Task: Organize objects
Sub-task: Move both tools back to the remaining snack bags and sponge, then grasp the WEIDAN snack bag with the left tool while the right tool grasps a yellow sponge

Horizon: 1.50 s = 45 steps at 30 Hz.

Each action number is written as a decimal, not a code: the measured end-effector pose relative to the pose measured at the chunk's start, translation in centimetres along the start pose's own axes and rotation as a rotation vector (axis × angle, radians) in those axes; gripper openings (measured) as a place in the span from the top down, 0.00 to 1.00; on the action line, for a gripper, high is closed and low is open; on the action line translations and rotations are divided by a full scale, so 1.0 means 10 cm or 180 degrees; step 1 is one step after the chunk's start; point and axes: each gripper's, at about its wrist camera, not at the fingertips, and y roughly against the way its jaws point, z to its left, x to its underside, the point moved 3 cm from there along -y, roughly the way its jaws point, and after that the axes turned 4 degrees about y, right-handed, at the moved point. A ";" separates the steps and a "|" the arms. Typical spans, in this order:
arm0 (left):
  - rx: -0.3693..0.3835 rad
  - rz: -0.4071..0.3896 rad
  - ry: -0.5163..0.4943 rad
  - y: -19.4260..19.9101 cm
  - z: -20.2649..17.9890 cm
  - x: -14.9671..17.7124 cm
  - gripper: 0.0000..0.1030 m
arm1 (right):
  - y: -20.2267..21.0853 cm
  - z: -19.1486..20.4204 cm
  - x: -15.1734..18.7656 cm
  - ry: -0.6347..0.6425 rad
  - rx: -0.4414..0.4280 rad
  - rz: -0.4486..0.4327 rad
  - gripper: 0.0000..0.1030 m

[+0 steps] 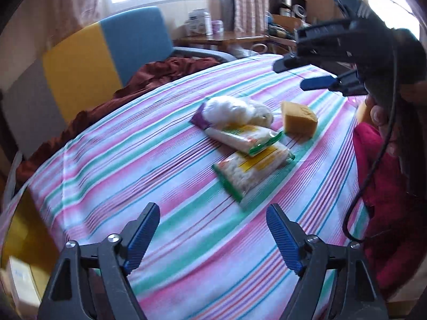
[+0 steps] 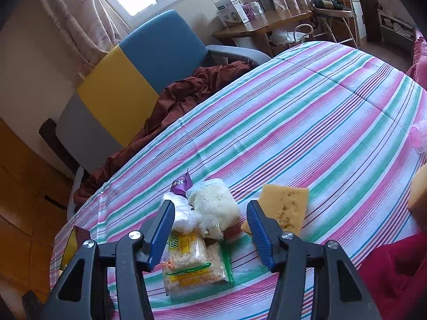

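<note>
On the striped bedsheet lie two green-and-yellow snack packets, one overlapping the other. Behind them sit a white fluffy bag with a purple label and a cream mesh bundle. To their right is a yellow sponge. My left gripper stands open and empty, short of the nearer packet. My right gripper hangs open in the air beyond the sponge. In the right wrist view the right gripper hovers over the mesh bundle, touching nothing, with the sponge to its right.
A rust-brown blanket is bunched along the bed's far edge, in front of a blue, yellow and grey chair. A red garment and a person's hand border the right side. A wooden table with boxes stands by the window.
</note>
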 end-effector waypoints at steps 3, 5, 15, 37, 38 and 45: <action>0.0067 0.0012 -0.0243 -0.18 -0.11 -0.13 0.13 | -0.02 -0.01 -0.01 -0.0012 -0.0023 0.0025 0.44; 0.0116 0.0041 -0.0410 -0.32 -0.19 -0.21 0.11 | -0.03 -0.01 -0.01 -0.0025 -0.0050 0.0036 0.44; 0.0358 0.0232 -0.0717 -0.90 -0.37 -0.38 0.20 | -0.02 -0.12 -0.04 -0.0246 -0.0161 -0.0014 0.44; 0.0046 0.0027 0.0498 0.16 0.24 0.93 0.52 | -0.03 -0.32 -0.06 -0.0599 -0.0014 -0.0020 0.44; 0.0035 0.0020 0.0524 0.15 0.24 0.93 0.52 | -0.02 -0.36 -0.06 -0.0657 -0.0004 -0.0039 0.44; 0.0012 -0.0059 0.0591 0.16 0.24 0.94 0.52 | -0.12 -0.63 -0.01 -0.1115 0.0335 0.0133 0.44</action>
